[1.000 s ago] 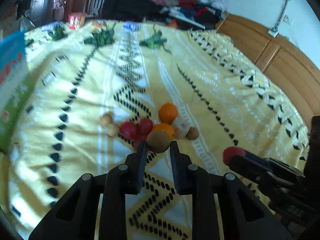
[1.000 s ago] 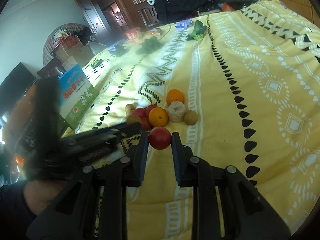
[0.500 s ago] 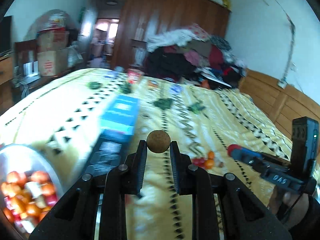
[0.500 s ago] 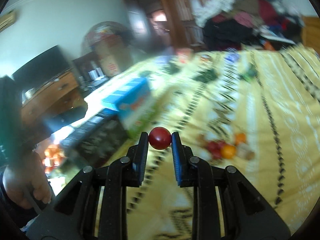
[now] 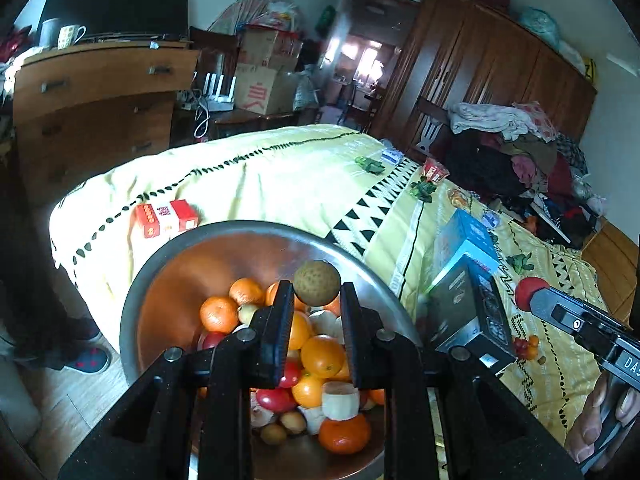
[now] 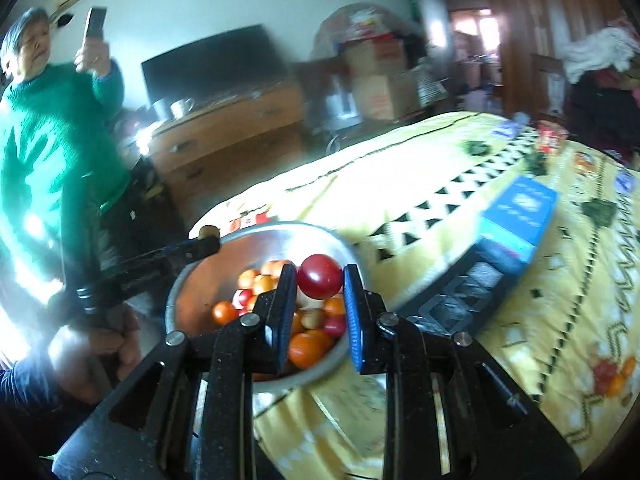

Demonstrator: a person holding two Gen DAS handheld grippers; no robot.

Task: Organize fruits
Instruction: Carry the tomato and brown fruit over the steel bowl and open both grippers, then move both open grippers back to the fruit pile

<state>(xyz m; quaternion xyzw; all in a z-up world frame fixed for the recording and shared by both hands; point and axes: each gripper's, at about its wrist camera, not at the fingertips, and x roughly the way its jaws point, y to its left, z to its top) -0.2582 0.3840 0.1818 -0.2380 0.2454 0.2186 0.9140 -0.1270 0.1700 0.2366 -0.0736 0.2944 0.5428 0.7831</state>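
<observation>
Nearest, low in the left wrist view, the left gripper [image 5: 316, 304] tilts downward, its jaws clamped on a brown round fruit [image 5: 317, 283] at frame centre. Just behind and below it sits the steel bowl [image 5: 160, 264], heaped with oranges [image 5: 322, 356] and red fruit. The right gripper [image 6: 320, 294], angled down likewise, pinches a red fruit [image 6: 320, 275] over the same bowl. At lower right of the left view a hand [image 5: 600, 420] wraps the right gripper's handle. Farther up, the yellow patterned bed [image 5: 280, 176] carries a blue box [image 5: 466, 236]; a small fruit pile [image 5: 526, 345] lies at right.
</observation>
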